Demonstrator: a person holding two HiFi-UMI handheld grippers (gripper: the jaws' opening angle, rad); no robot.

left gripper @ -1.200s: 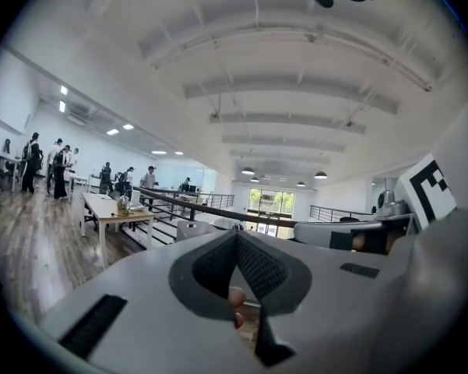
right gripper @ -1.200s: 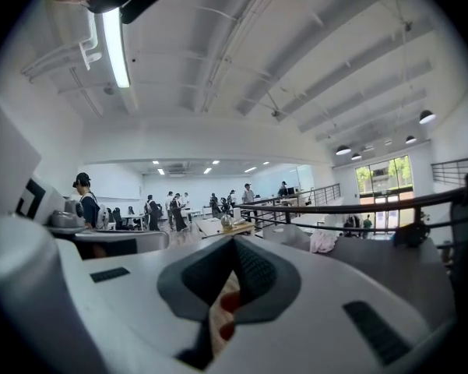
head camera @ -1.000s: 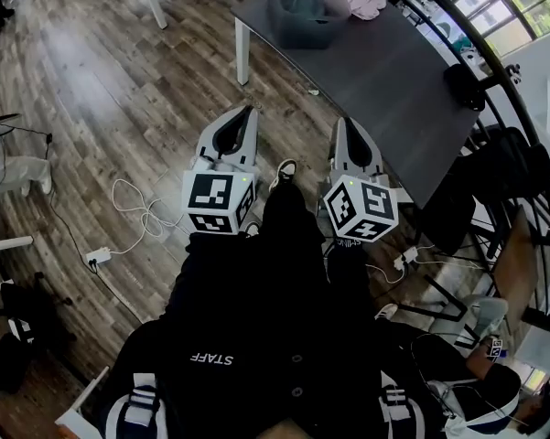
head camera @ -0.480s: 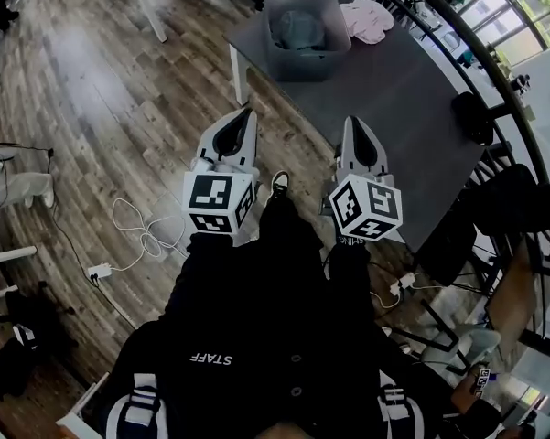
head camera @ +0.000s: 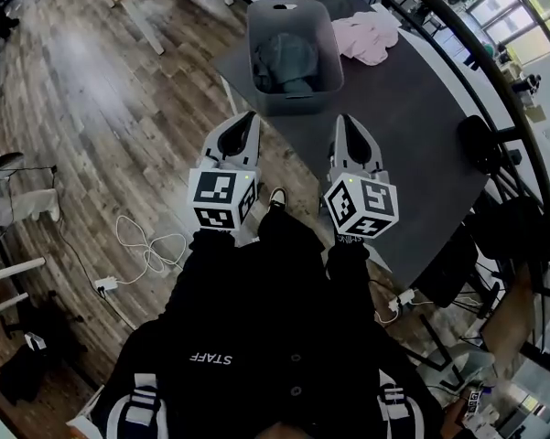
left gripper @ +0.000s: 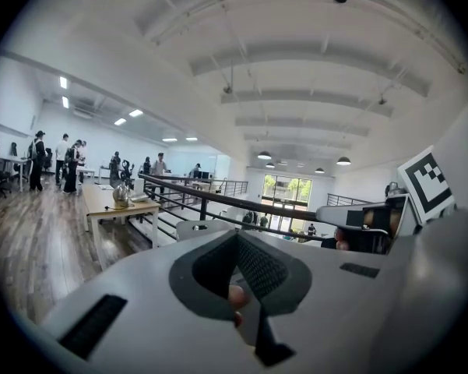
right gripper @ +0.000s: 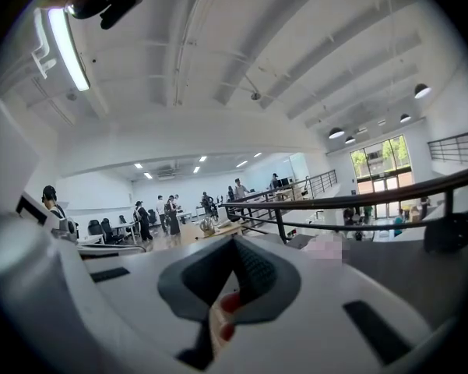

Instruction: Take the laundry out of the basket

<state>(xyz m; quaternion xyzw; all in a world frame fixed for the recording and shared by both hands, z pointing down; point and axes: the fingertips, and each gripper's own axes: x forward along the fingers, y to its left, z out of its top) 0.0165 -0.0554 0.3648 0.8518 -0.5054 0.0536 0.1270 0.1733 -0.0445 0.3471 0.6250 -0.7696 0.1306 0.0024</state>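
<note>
In the head view, the grey basket (head camera: 297, 101) stands on the dark tabletop (head camera: 412, 154), in the upper middle of the frame. The laundry (head camera: 288, 58), a grey-blue bundle, lies inside it. A pink cloth (head camera: 371, 35) lies on the tabletop just to the right of the basket, toward the upper right. My two claws are in the middle of the frame, below the basket and apart from it. The left claw (head camera: 247, 117) is over the wooden floor (head camera: 91, 108), near the corner of the tabletop. The right claw (head camera: 341, 119) is over the near edge of the tabletop. A white cable (head camera: 151, 245) lies on the floor at the lower left.

In the left gripper view, the left claw (left gripper: 237, 236) is clenched: the jaws are together and there is nothing between them. Behind it I see a dark railing (left gripper: 218, 197) and a large hall.

In the right gripper view, the right claw (right gripper: 234, 240) is clenched too, with nothing between the jaws. A railing (right gripper: 358, 201) crosses the right side of the frame behind it.
</note>
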